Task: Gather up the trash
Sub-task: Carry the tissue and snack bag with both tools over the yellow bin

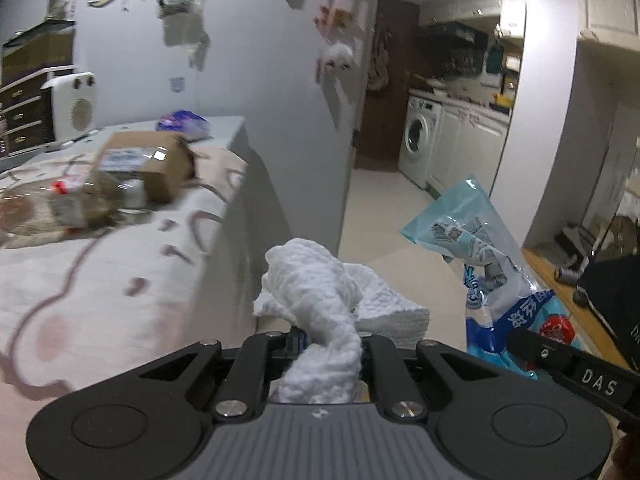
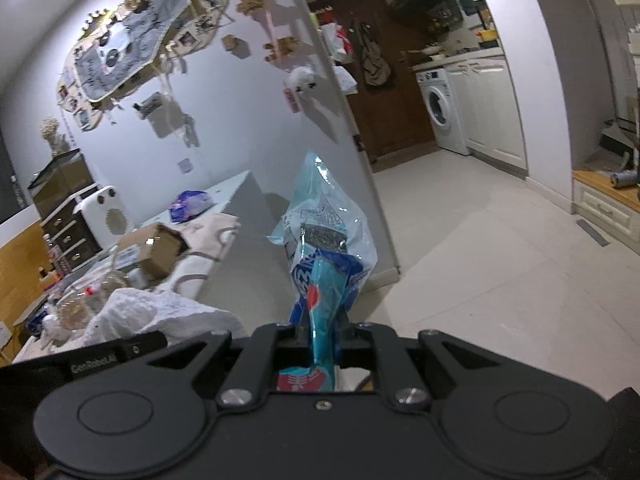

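Note:
My left gripper [image 1: 326, 340] is shut on a crumpled white paper towel [image 1: 316, 292], held up in the air beside the table edge. My right gripper [image 2: 322, 328] is shut on a blue plastic wrapper [image 2: 326, 240], which also shows at the right of the left wrist view [image 1: 476, 240]. The paper towel shows at the lower left of the right wrist view [image 2: 160, 312]. On the table lie a clear plastic bottle with a red cap [image 1: 72, 204], an open cardboard box [image 1: 152, 164] and a purple-blue bag [image 1: 184, 122].
The table [image 1: 120, 280] has a pink-patterned cloth and stands against a white wall [image 1: 260, 80]. A white fan heater [image 1: 74, 106] and drawers stand at its far end. Tiled floor [image 2: 480, 260] leads right to a washing machine [image 2: 440, 108] and cabinets.

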Motion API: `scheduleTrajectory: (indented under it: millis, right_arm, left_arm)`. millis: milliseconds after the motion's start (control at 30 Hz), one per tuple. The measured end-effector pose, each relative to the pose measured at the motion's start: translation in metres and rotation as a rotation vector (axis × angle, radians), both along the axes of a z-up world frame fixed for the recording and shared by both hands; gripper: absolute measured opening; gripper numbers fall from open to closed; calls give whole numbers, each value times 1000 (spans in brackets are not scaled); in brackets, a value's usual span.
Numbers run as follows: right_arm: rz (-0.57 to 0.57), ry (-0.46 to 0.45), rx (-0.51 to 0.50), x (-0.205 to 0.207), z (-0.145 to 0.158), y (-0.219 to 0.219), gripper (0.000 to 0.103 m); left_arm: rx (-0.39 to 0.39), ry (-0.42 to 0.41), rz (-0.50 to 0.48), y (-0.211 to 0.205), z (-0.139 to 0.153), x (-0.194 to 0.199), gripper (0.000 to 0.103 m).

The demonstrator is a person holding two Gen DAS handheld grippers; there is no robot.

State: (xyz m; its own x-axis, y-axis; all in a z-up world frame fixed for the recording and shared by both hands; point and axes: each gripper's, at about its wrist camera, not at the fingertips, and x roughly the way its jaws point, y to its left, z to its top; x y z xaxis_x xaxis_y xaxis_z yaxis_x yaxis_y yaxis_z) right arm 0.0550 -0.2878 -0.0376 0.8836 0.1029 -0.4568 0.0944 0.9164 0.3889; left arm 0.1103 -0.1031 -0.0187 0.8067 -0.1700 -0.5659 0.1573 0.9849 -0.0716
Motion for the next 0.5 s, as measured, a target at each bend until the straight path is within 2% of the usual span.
scheduleTrajectory:
  millis: [233,500]
  right_arm:
    - [-51,88,30,39,-46,-31,9]
    - [-64,235,80,110,-129,-48,9]
  left_arm:
    - [29,73,3,-43,-47,52,13]
    - [30,207,60,-57,-125,130,13]
